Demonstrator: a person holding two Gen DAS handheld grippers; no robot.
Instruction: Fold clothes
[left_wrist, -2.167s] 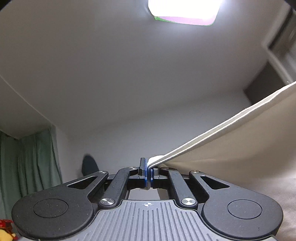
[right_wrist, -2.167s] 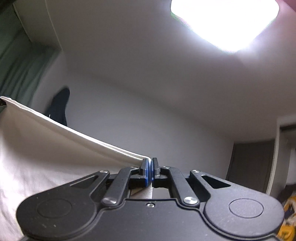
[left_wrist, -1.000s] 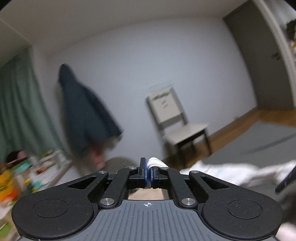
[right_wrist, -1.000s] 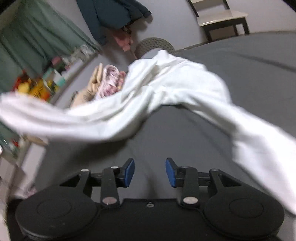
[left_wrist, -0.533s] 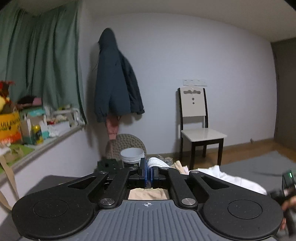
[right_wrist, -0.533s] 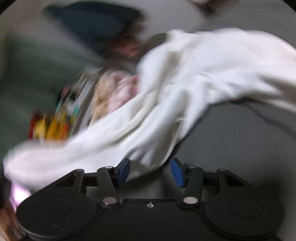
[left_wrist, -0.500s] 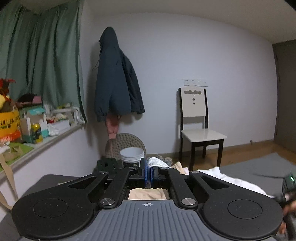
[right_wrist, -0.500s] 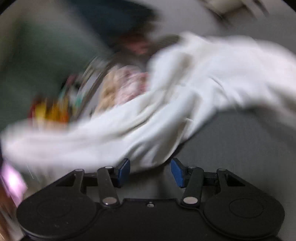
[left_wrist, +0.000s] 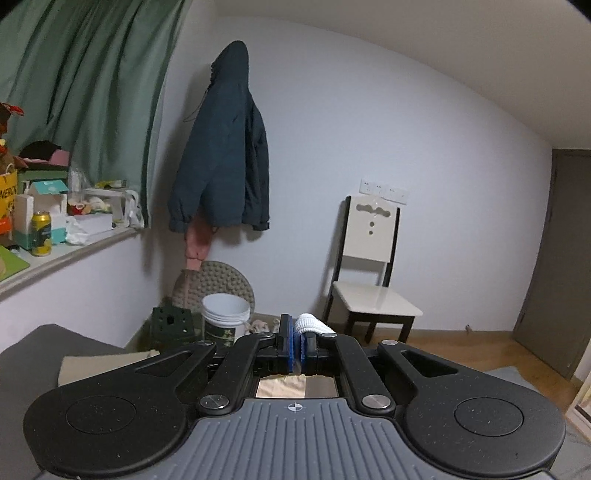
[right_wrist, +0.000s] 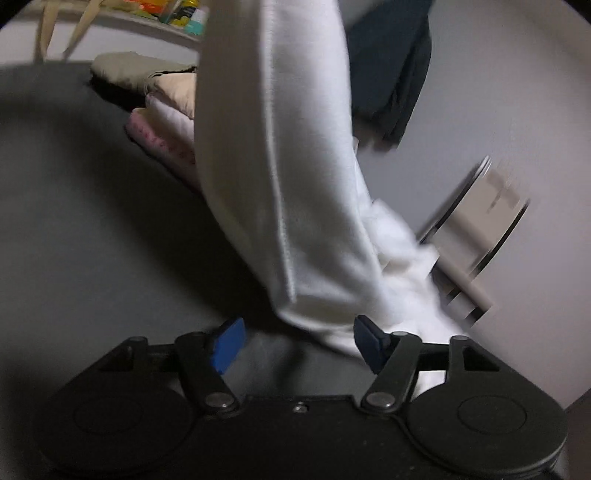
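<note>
The left gripper (left_wrist: 297, 345) is clamped on a ribbed white edge of the garment (left_wrist: 310, 324), which bunches up just past the fingertips at about 1 o'clock of them. Under the closed fingers a patch of beige cloth (left_wrist: 280, 387) shows. At 9 o'clock lies a grey surface (left_wrist: 33, 350) with a folded tan piece (left_wrist: 99, 365) on it. Farther off, at 11 o'clock, stand a white bucket (left_wrist: 225, 317) and a dark green box (left_wrist: 171, 325), with a round mat (left_wrist: 218, 282) leaning on the wall behind them. A chair (left_wrist: 369, 266) stands at 1 o'clock, a dark jacket (left_wrist: 225, 147) hangs at 12 o'clock, and a green curtain (left_wrist: 85, 92) fills 10 o'clock above a cluttered sill (left_wrist: 66, 254)

The right gripper (right_wrist: 299, 343) has its blue pads (right_wrist: 227, 343) wide apart, holding nothing. The white garment (right_wrist: 280, 166) hangs down from 12 o'clock, its lower fold reaching just above the gap and brushing close to the right pad. The view is blurred. At 10 o'clock a pile (right_wrist: 162, 103) of folded tan, cream and pink clothes lies on the grey surface (right_wrist: 92, 240); the jacket (right_wrist: 391, 74) shows at 1 o'clock
</note>
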